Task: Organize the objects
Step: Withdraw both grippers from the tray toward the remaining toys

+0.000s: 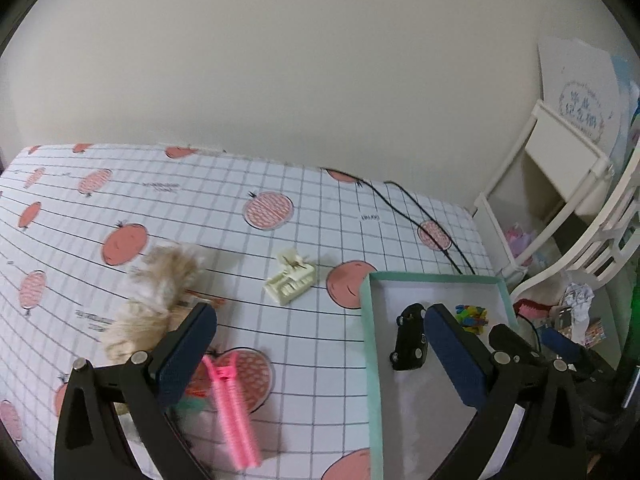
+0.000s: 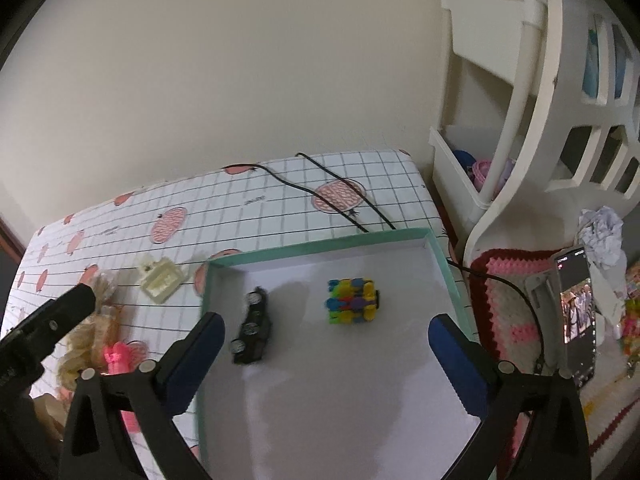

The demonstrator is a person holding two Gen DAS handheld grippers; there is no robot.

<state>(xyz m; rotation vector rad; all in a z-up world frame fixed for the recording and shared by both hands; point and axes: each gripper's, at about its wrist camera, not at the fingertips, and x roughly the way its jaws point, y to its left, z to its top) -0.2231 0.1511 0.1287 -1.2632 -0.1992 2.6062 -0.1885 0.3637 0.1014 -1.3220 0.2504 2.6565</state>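
A shallow box with a mint-green rim (image 1: 365, 320) (image 2: 312, 245) lies on the checked cloth at the right. Inside it rest a black toy car (image 1: 409, 338) (image 2: 253, 330) and a multicoloured cube (image 1: 472, 317) (image 2: 352, 301). Left of the box on the cloth lie a cream plastic clip (image 1: 291, 282) (image 2: 161, 280), a pink comb-like piece (image 1: 234, 408) (image 2: 118, 356) and a doll with blond hair (image 1: 154, 302) (image 2: 90, 338). My left gripper (image 1: 320, 328) is open above the cloth between doll and box. My right gripper (image 2: 327, 336) is open over the box, holding nothing.
A black cable (image 1: 420, 216) (image 2: 340, 196) runs across the far cloth. A white shelf unit (image 2: 520, 128) stands to the right, with a phone (image 2: 576, 320) on a stand and a crocheted pink and red mat (image 2: 508, 320) beside the box. The wall is close behind.
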